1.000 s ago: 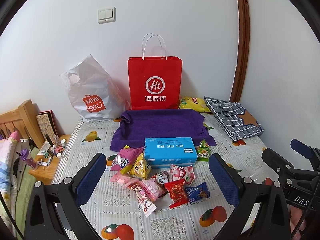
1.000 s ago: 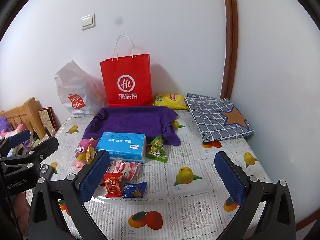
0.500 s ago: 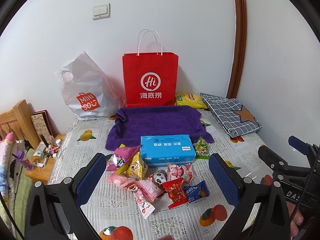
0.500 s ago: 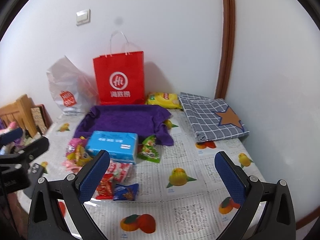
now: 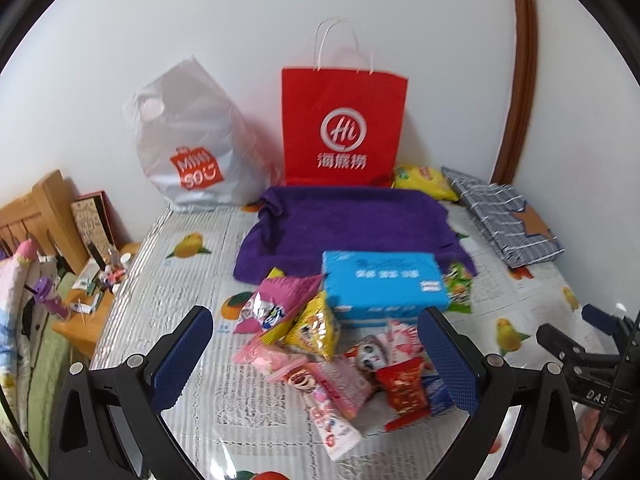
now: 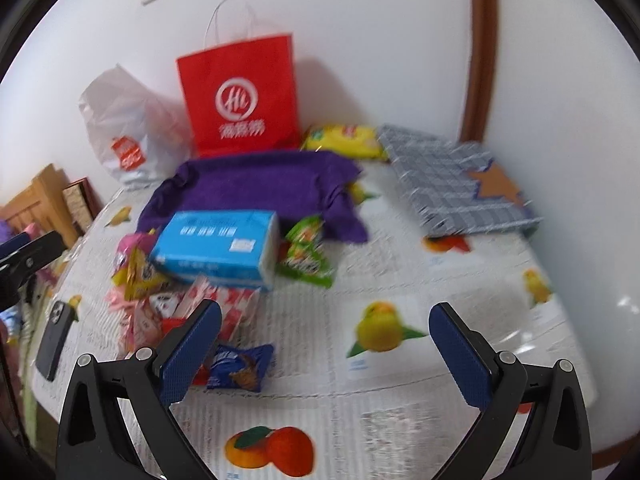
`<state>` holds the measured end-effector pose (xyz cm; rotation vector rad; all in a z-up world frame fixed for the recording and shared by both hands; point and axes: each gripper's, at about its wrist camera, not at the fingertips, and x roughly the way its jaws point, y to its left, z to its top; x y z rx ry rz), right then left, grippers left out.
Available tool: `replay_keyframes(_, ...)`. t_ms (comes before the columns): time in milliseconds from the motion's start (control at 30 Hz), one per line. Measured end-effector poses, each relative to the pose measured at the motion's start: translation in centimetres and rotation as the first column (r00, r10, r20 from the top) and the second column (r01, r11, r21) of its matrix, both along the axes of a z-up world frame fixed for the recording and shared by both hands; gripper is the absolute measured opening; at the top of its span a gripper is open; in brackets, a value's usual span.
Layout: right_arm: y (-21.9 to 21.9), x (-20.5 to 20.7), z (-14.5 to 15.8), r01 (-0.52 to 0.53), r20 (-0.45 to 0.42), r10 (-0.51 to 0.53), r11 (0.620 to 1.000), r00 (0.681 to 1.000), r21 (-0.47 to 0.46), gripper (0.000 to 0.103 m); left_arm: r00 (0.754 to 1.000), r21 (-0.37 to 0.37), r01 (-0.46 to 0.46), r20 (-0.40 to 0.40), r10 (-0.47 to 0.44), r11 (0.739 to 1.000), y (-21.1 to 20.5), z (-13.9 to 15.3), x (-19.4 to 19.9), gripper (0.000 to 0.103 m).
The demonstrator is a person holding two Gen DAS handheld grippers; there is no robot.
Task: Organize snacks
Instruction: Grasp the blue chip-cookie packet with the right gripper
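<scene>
A pile of snack packets [image 5: 328,344] lies on the fruit-print table cover, in front of a blue tissue pack [image 5: 382,282]. Among them are a pink bag [image 5: 280,300], a yellow bag [image 5: 314,330], a red packet [image 5: 404,390] and a dark blue packet [image 6: 240,366]. A green packet [image 6: 306,254] lies right of the tissue pack [image 6: 218,246]. My left gripper [image 5: 314,360] is open and empty, low over the pile. My right gripper [image 6: 326,354] is open and empty, right of the pile.
A purple towel [image 5: 356,224] lies behind the tissue pack. A red paper bag [image 5: 344,124] and a white plastic bag [image 5: 192,144] stand at the wall. A yellow chip bag [image 5: 424,180] and folded checked cloth [image 5: 504,216] lie at right. A black phone [image 6: 54,340] lies at left.
Both grippers have moved forward and down toward the snack pile, which looms larger now. Both stay open.
</scene>
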<state>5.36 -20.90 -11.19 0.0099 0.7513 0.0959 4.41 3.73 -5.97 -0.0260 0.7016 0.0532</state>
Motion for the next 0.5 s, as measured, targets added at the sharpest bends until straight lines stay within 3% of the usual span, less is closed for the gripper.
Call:
replay_keyframes(100, 1.0, 1.0, -2.2, -0.042, -0.048, 0.043, 0.999, 0.998, 0.028, 0.096, 0.999, -0.021, -0.009, -0.043, 0.008, 1.0, 1.1, -1.5, 1.0, 0.102)
replay_keyframes(167, 2.0, 1.6, -3.6, -0.069, -0.091, 0.071, 0.997, 0.993, 0.028, 0.084, 0.997, -0.029, -0.025, -0.068, 0.023, 0.999, 1.8, -2.4, 1.5, 0.102)
replay_keyframes(267, 3.7, 2.4, -6.1, -0.125, -0.162, 0.128, 0.992, 0.978, 0.027, 0.074, 0.995, -0.046, -0.042, -0.096, 0.038, 0.998, 3.0, -3.5, 2.2, 0.102)
replay_keyframes(500, 5.6, 3.4, -9.5, -0.166, -0.246, 0.171, 0.985, 0.954, 0.042, 0.068, 0.988, -0.077, -0.065, -0.143, 0.053, 0.995, 5.4, -5.3, 2.9, 0.102)
